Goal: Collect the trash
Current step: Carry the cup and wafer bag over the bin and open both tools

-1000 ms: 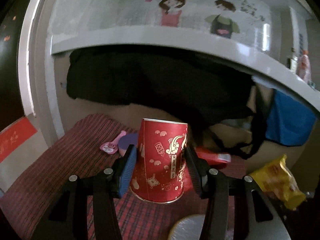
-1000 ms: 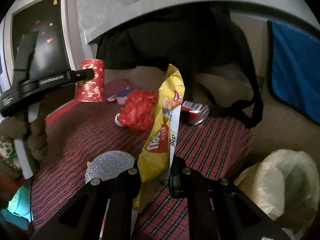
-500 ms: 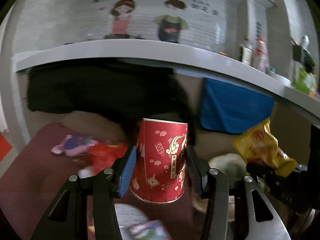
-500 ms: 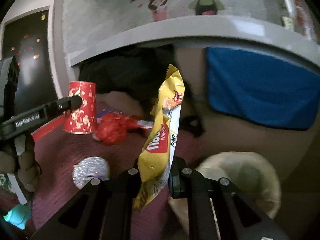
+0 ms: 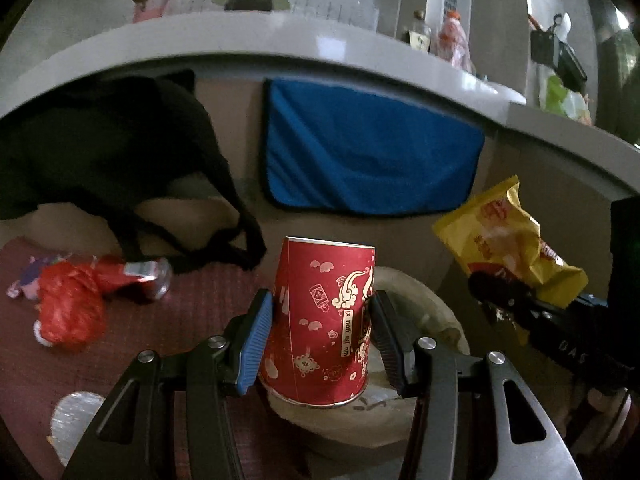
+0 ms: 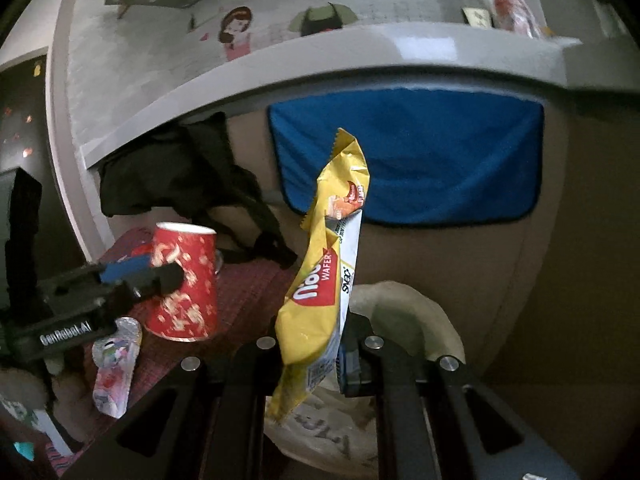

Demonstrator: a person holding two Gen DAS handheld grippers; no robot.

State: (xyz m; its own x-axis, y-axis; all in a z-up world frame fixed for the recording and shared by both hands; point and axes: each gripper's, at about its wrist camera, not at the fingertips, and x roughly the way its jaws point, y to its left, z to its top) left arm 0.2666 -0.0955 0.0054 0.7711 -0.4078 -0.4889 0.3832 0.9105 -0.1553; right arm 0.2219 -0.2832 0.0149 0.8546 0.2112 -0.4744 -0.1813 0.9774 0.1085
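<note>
My left gripper [image 5: 322,340] is shut on an upside-down red paper cup [image 5: 324,320] and holds it over the near rim of a cream trash bag [image 5: 420,308]. The cup also shows in the right wrist view [image 6: 186,284], with the left gripper [image 6: 140,280] on it. My right gripper [image 6: 310,364] is shut on a yellow wafer wrapper [image 6: 324,280] and holds it upright above the trash bag [image 6: 400,316]. The wrapper shows in the left wrist view [image 5: 504,240] at the right.
A dark red plaid cloth [image 5: 180,320] carries a crumpled red bag [image 5: 70,308], a red can [image 5: 140,276], a foil lid [image 5: 72,420] and a pink wrapper [image 6: 114,364]. A black bag [image 5: 100,152] and a blue cloth [image 5: 368,160] hang under a grey shelf [image 5: 280,44].
Both grippers have swung right, away from the plaid cloth, with the cup and the wrapper in them. The trash bag now lies directly below both.
</note>
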